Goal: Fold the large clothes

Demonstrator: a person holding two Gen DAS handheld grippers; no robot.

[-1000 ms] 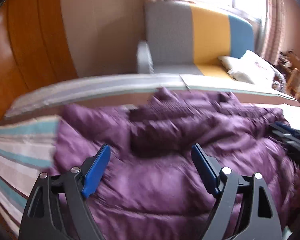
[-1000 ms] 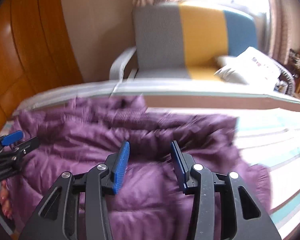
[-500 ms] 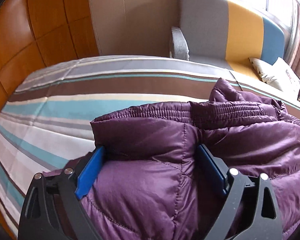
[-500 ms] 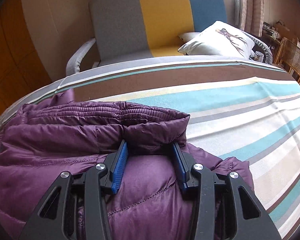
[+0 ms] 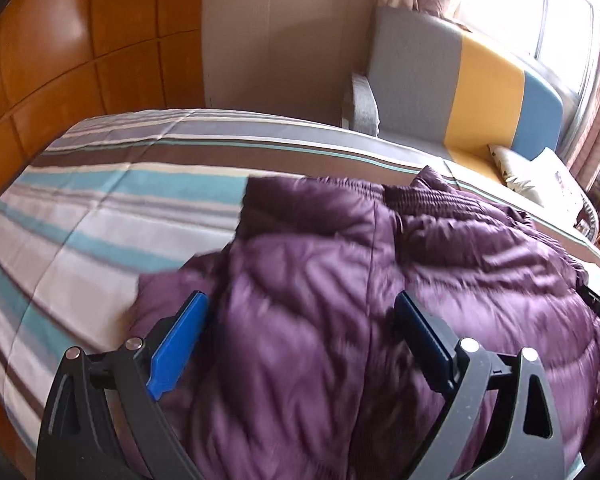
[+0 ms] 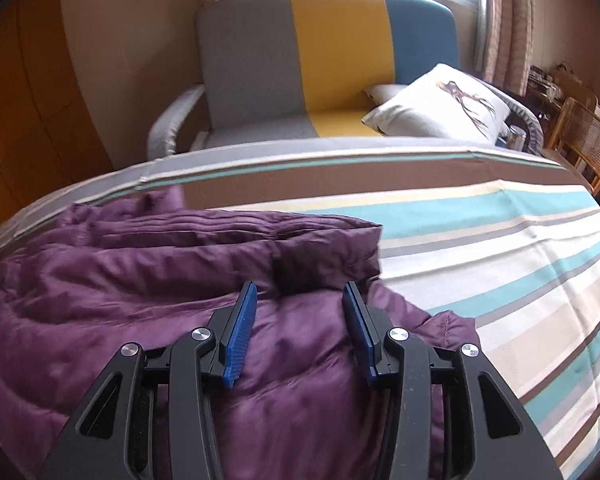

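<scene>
The purple puffer jacket (image 6: 148, 304) lay bunched on the striped bed sheet (image 6: 500, 240), its upper part doubled over toward the far side. The left hand-held gripper (image 5: 300, 336) had just been opening and stood wide, padding between its jaws but unpressed. The right hand-held gripper (image 6: 298, 332) stood at a middling gap, jaws apart over the folded edge, holding nothing. To finish the fold well, I judged both should draw clear without dragging the slippery shell, then press the air from the layers so that the fold stays.
</scene>
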